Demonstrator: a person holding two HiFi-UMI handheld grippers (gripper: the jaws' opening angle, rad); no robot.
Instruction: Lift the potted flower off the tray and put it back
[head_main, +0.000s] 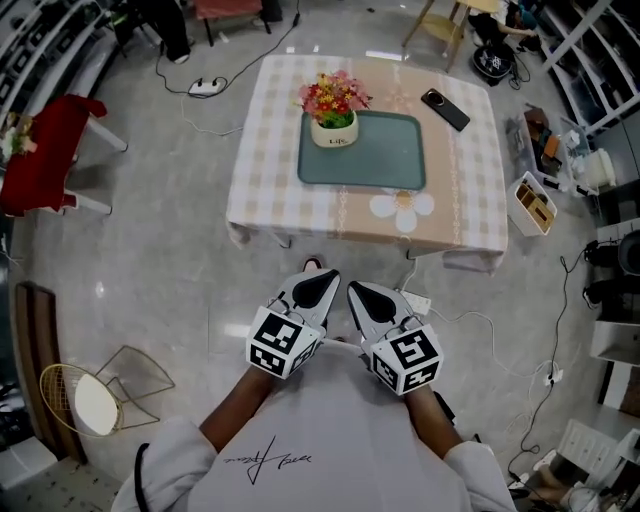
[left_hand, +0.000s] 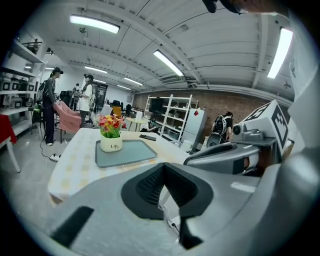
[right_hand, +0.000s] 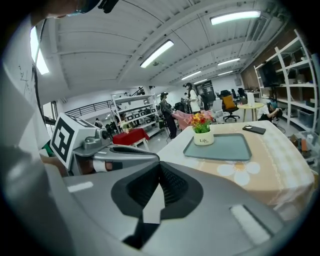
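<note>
1. I'm looking into a workshop with a pale glossy floor (head_main: 150, 260), shelving (left_hand: 170, 117) at the back and people (left_hand: 49, 102) standing far off.
2. A table (head_main: 262, 190) under a checked cloth stands ahead, well apart from my 2 grippers.
3. A grey-green tray (head_main: 385, 160) lies on the middle of the cloth.
4. My left gripper (head_main: 322, 282) and right gripper (head_main: 360, 295) hang side by side over the floor, each with its jaws closed together on nothing.
5. The potted flower (head_main: 334, 112) stands upright in the tray's far-left corner.
6. A dark phone (head_main: 445, 109) lies on the cloth near the tray's far-right corner.
</note>
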